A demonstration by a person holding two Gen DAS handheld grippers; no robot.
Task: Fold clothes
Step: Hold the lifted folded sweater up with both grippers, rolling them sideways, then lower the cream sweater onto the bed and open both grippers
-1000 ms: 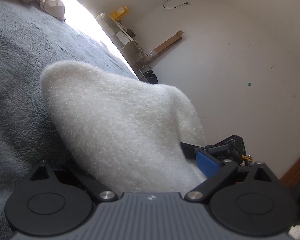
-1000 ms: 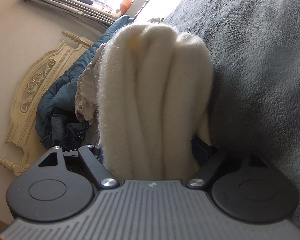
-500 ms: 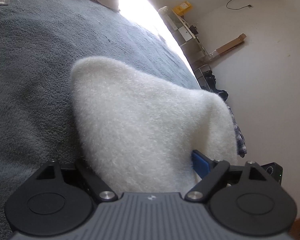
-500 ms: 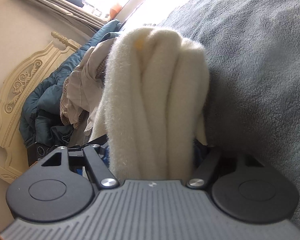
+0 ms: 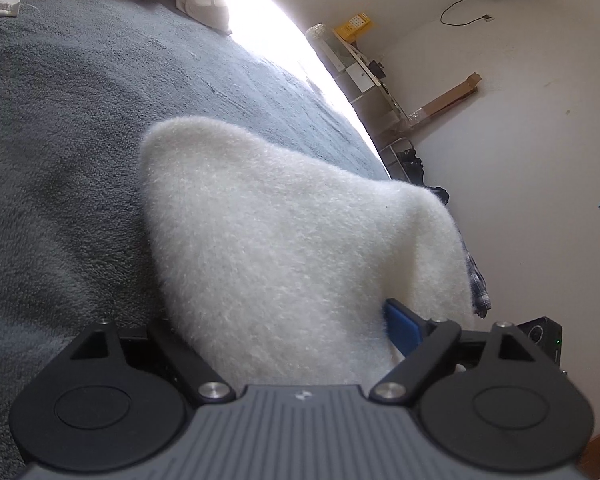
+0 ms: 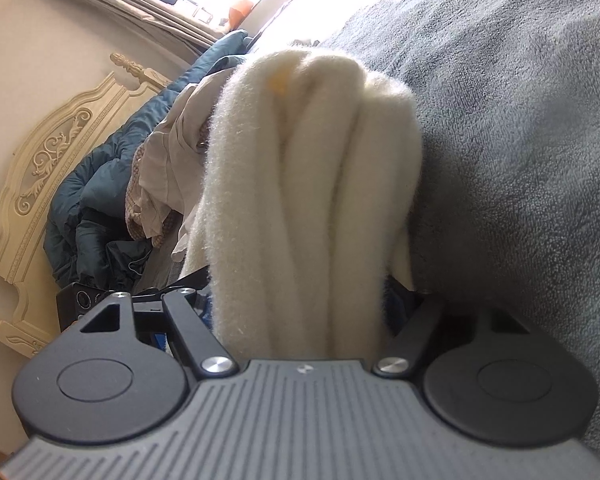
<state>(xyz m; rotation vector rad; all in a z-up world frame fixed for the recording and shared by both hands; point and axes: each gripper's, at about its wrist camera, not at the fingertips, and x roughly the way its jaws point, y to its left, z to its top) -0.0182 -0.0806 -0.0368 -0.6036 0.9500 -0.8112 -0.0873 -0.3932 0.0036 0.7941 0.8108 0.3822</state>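
Note:
A fluffy white garment (image 5: 284, 248) fills the middle of the left wrist view, held above the grey blanket (image 5: 60, 140) on the bed. My left gripper (image 5: 292, 332) is shut on it; only one blue pad (image 5: 402, 330) shows past the fleece. In the right wrist view the same cream garment (image 6: 312, 200) hangs in thick bunched folds, and my right gripper (image 6: 300, 312) is shut on that bundle, its fingertips hidden by the cloth. The grey blanket (image 6: 520, 120) lies to the right.
A pile of unfolded clothes (image 6: 160, 176) and a dark blue quilt (image 6: 96, 208) lie by the carved cream headboard (image 6: 40, 172). White fabric (image 5: 204, 0) sits at the bed's far end. The bed edge meets a white wall with a shelf (image 5: 360, 68) and cardboard strip (image 5: 448, 96).
Both grippers have swung with the garment: the left view now shows more of the bed and less wall, the right view more of the clothes pile. Both grips stay the same.

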